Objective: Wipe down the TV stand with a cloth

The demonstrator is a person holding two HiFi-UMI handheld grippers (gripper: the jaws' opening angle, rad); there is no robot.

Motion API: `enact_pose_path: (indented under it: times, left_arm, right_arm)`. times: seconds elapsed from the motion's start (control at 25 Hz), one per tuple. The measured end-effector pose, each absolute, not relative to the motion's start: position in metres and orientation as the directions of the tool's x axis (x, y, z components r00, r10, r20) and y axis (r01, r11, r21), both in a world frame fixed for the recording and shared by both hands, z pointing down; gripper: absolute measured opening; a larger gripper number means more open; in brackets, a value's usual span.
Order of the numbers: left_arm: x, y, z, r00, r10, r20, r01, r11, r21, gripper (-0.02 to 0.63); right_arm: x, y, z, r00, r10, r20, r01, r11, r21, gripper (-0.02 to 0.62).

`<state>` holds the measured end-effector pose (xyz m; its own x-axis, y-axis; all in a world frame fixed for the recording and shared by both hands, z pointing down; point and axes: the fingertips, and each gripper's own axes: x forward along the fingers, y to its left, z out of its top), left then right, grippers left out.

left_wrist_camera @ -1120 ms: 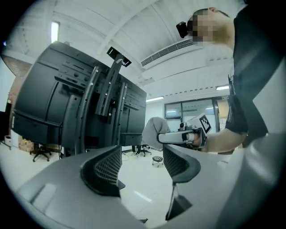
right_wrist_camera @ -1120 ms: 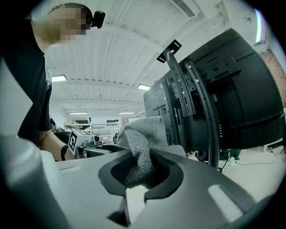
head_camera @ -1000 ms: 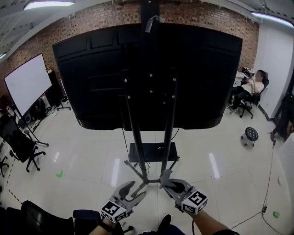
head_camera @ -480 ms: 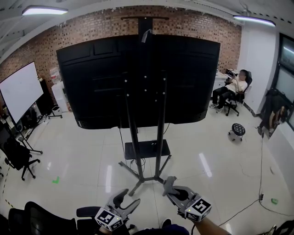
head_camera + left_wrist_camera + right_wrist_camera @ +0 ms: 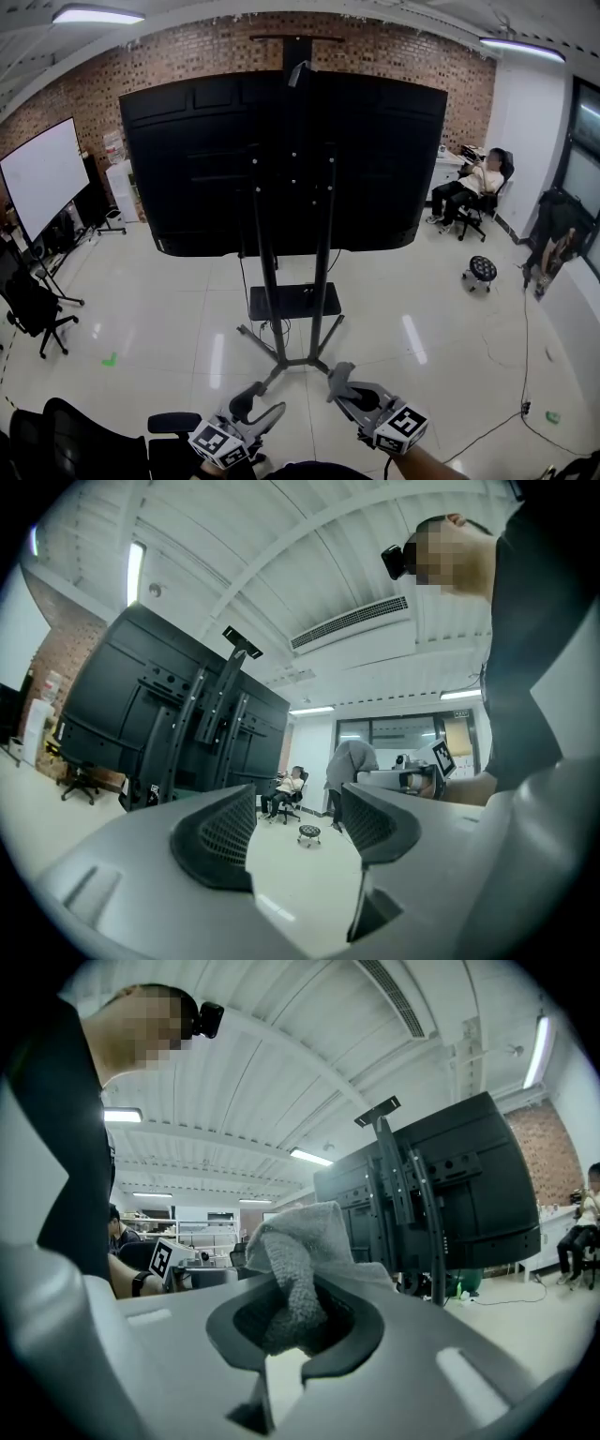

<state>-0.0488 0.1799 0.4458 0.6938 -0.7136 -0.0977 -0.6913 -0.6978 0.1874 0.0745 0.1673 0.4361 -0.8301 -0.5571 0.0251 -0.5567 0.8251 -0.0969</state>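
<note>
The TV stand (image 5: 267, 281) is a black pole frame on a splayed floor base, carrying a large black TV (image 5: 281, 159) seen from behind, with a small shelf (image 5: 293, 300) low down. It stands ahead of both grippers, out of reach. My left gripper (image 5: 261, 403) is low in the head view, open and empty; its own view shows a wide gap between the jaws (image 5: 295, 827). My right gripper (image 5: 339, 380) is shut on a grey-white terry cloth (image 5: 300, 1269), which bunches up out of the jaws (image 5: 295, 1321). The stand also appears as TV stand (image 5: 187, 733) and TV stand (image 5: 412, 1204).
A whiteboard (image 5: 37, 173) and an office chair (image 5: 33, 305) stand at the left. A person sits on a chair (image 5: 473, 183) at the right, near a small stool (image 5: 480, 270). A black chair (image 5: 84, 441) is by my left side. A cable (image 5: 520, 375) runs across the white floor.
The TV stand now looks farther off than a second ago, and the view has lifted. Both grippers sit slightly lower in the frame, their jaws unchanged.
</note>
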Motion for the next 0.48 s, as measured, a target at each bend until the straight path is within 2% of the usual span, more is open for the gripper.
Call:
enact_pose_path:
  times: [0.48]
  left_arm:
    - [-0.034, 0.172, 0.429, 0.67, -0.731, -0.129, -0.707, -0.681, 0.192, 0.307]
  right_arm:
    - [0.081, 0.167, 0.431, -0.86, -0.509, 0.027, -0.509, 0.856, -0.092, 0.026]
